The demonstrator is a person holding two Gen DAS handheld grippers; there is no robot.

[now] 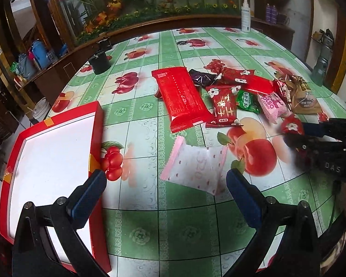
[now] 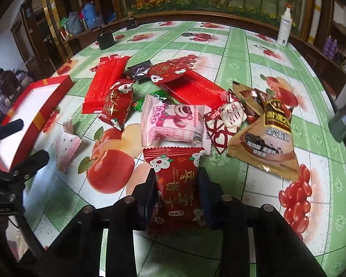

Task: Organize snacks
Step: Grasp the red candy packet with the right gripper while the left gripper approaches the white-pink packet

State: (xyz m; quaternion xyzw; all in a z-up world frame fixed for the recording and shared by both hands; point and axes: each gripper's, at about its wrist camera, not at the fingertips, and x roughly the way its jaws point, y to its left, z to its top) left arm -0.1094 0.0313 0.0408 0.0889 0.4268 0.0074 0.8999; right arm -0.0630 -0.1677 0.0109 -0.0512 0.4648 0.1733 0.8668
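My right gripper [image 2: 177, 180] is shut on a small red snack packet with white flowers [image 2: 176, 184], held just above the table in front of the snack pile; it also shows in the left wrist view [image 1: 291, 125]. My left gripper [image 1: 165, 181] is open and empty, low over the table, with a pale pink dotted packet [image 1: 196, 169] lying between its fingers. The red box with a white inside [image 1: 50, 161] sits at its left. The pile holds a long red packet [image 1: 183, 98], a pink packet [image 2: 173, 124] and a brown packet [image 2: 265, 138].
A black cup [image 1: 99, 62] stands at the far left of the fruit-print tablecloth [image 1: 173, 230]. A white spray bottle [image 1: 245, 16] stands at the far edge. The table's rim curves close on the right side.
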